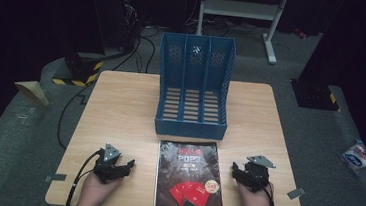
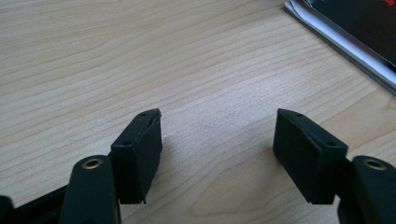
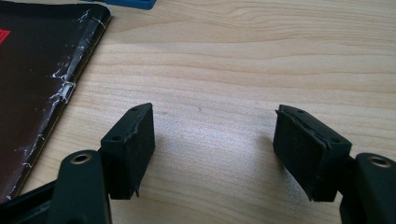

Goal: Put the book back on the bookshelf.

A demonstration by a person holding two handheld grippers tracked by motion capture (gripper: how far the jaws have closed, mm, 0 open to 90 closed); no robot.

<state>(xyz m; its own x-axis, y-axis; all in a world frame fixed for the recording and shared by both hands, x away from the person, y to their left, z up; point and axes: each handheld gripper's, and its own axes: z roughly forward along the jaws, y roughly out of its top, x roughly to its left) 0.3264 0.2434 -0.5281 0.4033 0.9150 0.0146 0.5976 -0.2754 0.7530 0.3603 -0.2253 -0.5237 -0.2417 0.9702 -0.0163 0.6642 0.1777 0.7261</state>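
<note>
A: High view status?
B: Dark glossy magazine with red cover art lies flat on the light wooden table, just in front of the blue plastic three-slot file rack. Left gripper and right gripper rest on the table either side of it, near but apart.
A: Left gripper view?
B: Jaws spread wide, bare wood between them (nothing held). Magazine's page edge sits at upper right.
A: Right gripper view?
B: Same, jaws wide apart and empty. Magazine's scuffed spine to the left, rack corner at the top edge
</note>
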